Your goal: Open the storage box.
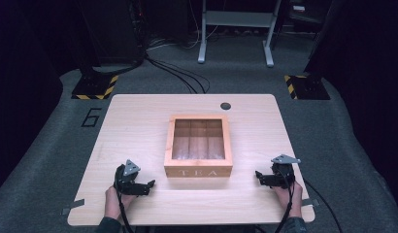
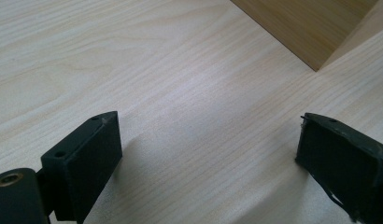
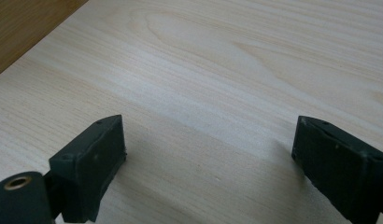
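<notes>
Tea box (image 1: 198,145) sits mid-table (image 1: 139,121) – pale wood, grey carpet around – both grippers' jaws spread, empty.

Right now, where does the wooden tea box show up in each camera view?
High view: tea box at the table's centre, between both grippers.
Left gripper view: its corner, top right.
Right gripper view: its side, top left.
Shared landmark: the pale wooden table.

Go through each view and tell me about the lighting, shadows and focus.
High view: the table is brightly lit, the room around it dark, and the picture is soft, though TEA on the wooden tea box is readable. Left gripper view: sharp wood grain, soft shadows beside the open left tongs. Right gripper view: the same under the open right tongs.
</notes>
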`<action>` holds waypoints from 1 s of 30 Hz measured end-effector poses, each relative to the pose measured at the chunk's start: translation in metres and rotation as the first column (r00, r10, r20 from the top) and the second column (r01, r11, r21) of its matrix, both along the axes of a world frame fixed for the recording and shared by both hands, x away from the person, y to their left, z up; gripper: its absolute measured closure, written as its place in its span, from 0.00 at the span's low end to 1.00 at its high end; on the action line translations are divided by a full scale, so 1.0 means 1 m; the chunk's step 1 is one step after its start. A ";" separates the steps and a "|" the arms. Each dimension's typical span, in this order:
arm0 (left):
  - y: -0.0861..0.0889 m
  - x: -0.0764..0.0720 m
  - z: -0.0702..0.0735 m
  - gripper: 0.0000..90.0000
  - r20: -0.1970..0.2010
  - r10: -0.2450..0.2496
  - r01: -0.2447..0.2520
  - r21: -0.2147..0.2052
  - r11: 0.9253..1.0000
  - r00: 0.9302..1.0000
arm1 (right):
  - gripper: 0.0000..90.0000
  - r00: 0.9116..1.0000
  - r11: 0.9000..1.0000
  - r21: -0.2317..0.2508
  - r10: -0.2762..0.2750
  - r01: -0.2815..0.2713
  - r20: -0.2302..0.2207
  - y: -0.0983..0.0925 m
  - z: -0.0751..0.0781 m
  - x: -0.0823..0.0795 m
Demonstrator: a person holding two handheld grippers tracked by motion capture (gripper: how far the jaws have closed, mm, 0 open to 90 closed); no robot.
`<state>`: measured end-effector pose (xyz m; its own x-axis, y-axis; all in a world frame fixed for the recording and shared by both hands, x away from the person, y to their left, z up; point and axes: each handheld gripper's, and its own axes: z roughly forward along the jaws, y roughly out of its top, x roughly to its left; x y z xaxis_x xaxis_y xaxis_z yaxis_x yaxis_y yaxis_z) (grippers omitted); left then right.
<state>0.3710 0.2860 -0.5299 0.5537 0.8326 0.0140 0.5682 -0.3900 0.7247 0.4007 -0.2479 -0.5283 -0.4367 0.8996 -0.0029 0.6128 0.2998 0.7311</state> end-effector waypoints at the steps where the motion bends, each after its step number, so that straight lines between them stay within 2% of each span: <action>1: 0.000 0.000 0.000 0.07 0.001 0.001 -0.001 0.001 1.000 1.000 | 0.10 1.000 1.000 0.000 0.000 0.000 0.000 0.000 0.000 0.000; 6: -0.001 0.000 -0.001 0.07 0.006 0.006 -0.006 -0.001 1.000 1.000 | 0.10 1.000 1.000 0.001 -0.002 0.002 0.001 0.000 0.000 0.000; 7: -0.001 0.001 0.000 0.04 -0.006 -0.004 0.004 0.002 1.000 1.000 | 0.10 1.000 1.000 0.001 -0.002 0.002 0.001 0.000 0.000 0.000; 12: -0.001 0.002 0.000 0.03 -0.007 0.000 0.000 -0.002 1.000 1.000 | 0.10 1.000 1.000 0.003 -0.005 0.005 -0.001 0.000 0.000 0.000; 14: -0.002 0.002 -0.001 0.02 -0.012 0.005 -0.005 -0.010 1.000 1.000 | 0.10 1.000 1.000 0.003 -0.006 0.006 -0.002 0.000 0.000 0.000; 15: -0.002 0.004 -0.001 0.00 -0.020 0.005 -0.006 -0.033 0.999 1.000 | 0.10 1.000 1.000 0.001 -0.003 0.003 0.001 0.000 0.000 0.000; 16: -0.002 0.004 -0.001 0.00 -0.020 0.005 -0.006 -0.033 0.999 1.000 | 0.10 1.000 1.000 0.001 -0.003 0.003 0.001 0.000 0.000 0.000; 17: -0.002 0.003 0.001 0.01 -0.022 0.003 -0.004 -0.054 0.999 1.000 | 0.10 1.000 1.000 0.001 -0.003 0.003 0.001 0.000 0.000 0.000; 21: -0.004 0.002 0.002 0.00 -0.027 -0.010 0.009 -0.052 0.999 1.000 | 0.10 1.000 1.000 0.003 -0.005 0.005 -0.004 0.000 0.000 -0.001; 30: -0.010 0.001 0.013 0.00 0.010 -0.032 0.033 -0.078 0.996 0.999 | 0.10 1.000 1.000 0.003 -0.006 0.006 -0.003 0.000 0.000 -0.001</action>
